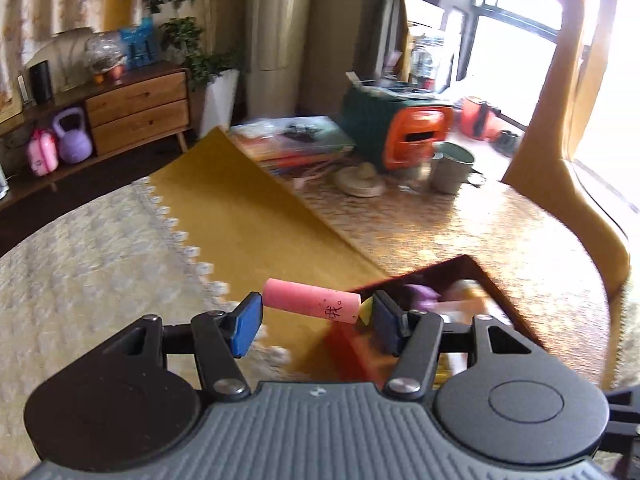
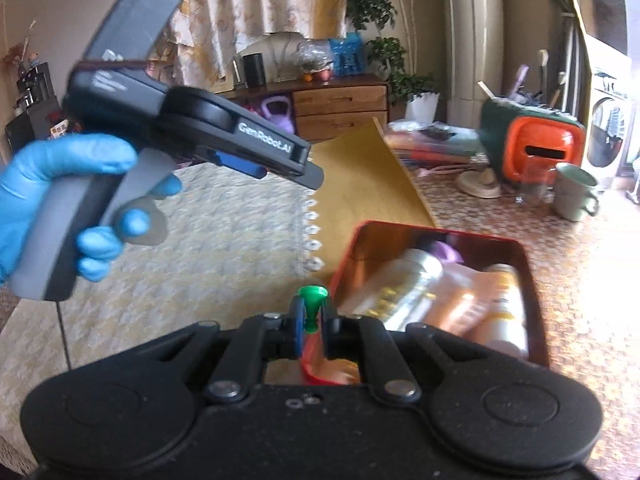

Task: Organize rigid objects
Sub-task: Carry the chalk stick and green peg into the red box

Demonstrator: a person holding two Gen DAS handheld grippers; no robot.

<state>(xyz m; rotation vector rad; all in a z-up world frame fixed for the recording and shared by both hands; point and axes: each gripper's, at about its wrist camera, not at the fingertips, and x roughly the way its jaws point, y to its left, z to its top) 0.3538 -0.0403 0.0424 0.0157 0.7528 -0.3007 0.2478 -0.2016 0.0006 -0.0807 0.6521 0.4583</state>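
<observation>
Two grippers each carry one small item above the table [image 2: 580, 280], likely bound for the red tin [image 2: 534, 304], which sits at about four o'clock from the yellow cloth [image 1: 248, 220] and already holds bottles [image 2: 412, 288]. The left gripper [image 1: 318, 312] grasps a pink eraser [image 1: 312, 300] endwise across its jaws, a printed Chinese character showing on it. The right gripper [image 2: 312, 316] is clenched on a small green peg [image 2: 312, 300]. "GenRobot.AI" reads along the left gripper's side.
</observation>
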